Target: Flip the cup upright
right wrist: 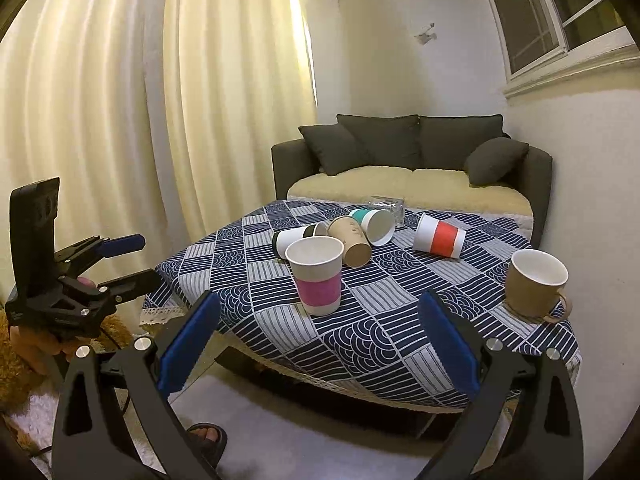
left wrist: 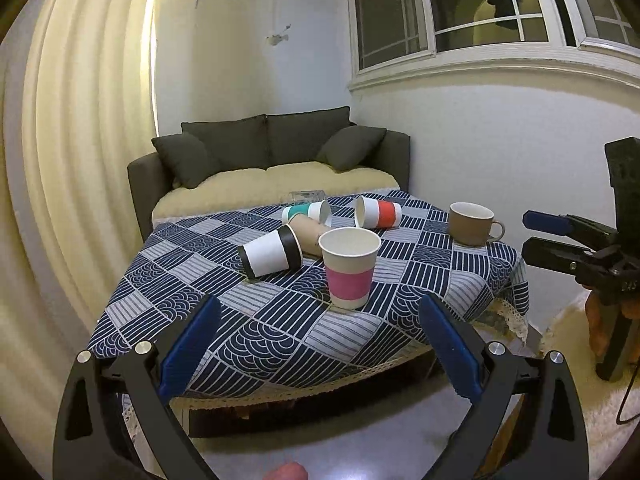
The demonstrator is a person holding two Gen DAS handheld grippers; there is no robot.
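- The left gripper hangs short of the near table edge with its blue pads spread wide and nothing between them; seen from the right wrist view it sits off to the left, also gaping
- The right gripper is likewise held wide apart and empty, just before the table's near corner; in the left wrist view it shows at the right edge, fingers parted
- Nearest on the blue patterned tablecloth stands the pink-banded paper cup, upright, mouth up, close to the near edge
- Just behind it lies the black-banded cup on its side, touching or nearly touching a plain brown cup that is also tipped over
- Farther back the teal-banded cup lies on its side, mouth towards the camera; the red-banded cup lies apart to its right
- A brown mug stands upright near the right edge, handle to the right
- At the far edge sits what may be a clear glass container; too faint to be sure
- Beyond the table, a dark sofa with cushions
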